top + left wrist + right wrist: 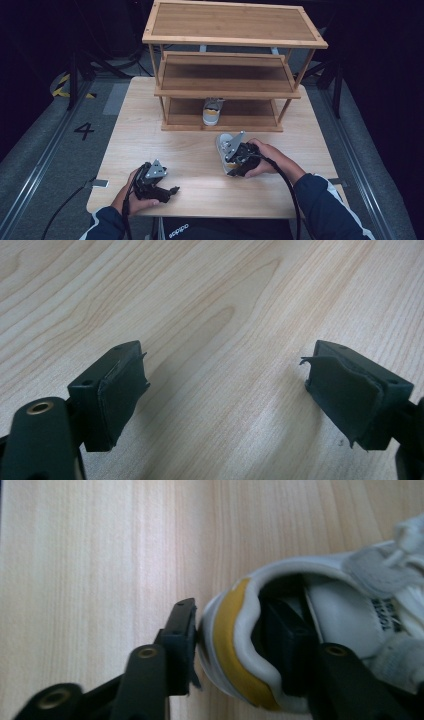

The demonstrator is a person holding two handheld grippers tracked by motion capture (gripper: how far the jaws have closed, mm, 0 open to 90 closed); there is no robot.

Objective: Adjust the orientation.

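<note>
1. Nearest the person, at the front edge of the wooden surface, the left claw rests low in the left hand. Its own view shows what the high view cannot: the jaws stand wide apart over bare wood grain, gripping nothing, and the pads are frayed at the edges.
2. White lettering shows on the dark clothing at the bottom of the high view; it seems to read "adidas" upside down, though it is small.
3. Farther in and to the right, the right hand holds the right claw at a white shoe lying on the surface just in front of the shelf unit.
4. From above, that claw covers much of the shoe. Its own view is clearer: one jaw sits inside the heel opening, the other outside against the yellow heel band, so the claw is closed on the heel wall of the white shoe.
5. A label on the tongue carries dark print too blurred to read.
6. Beyond stands a three-tier wooden shelf unit. Its bottom tier holds a second white shoe with a yellow heel; the visible parts of the upper tiers are bare.
7. Left of the surface, the grey floor bears a painted "4".
</note>
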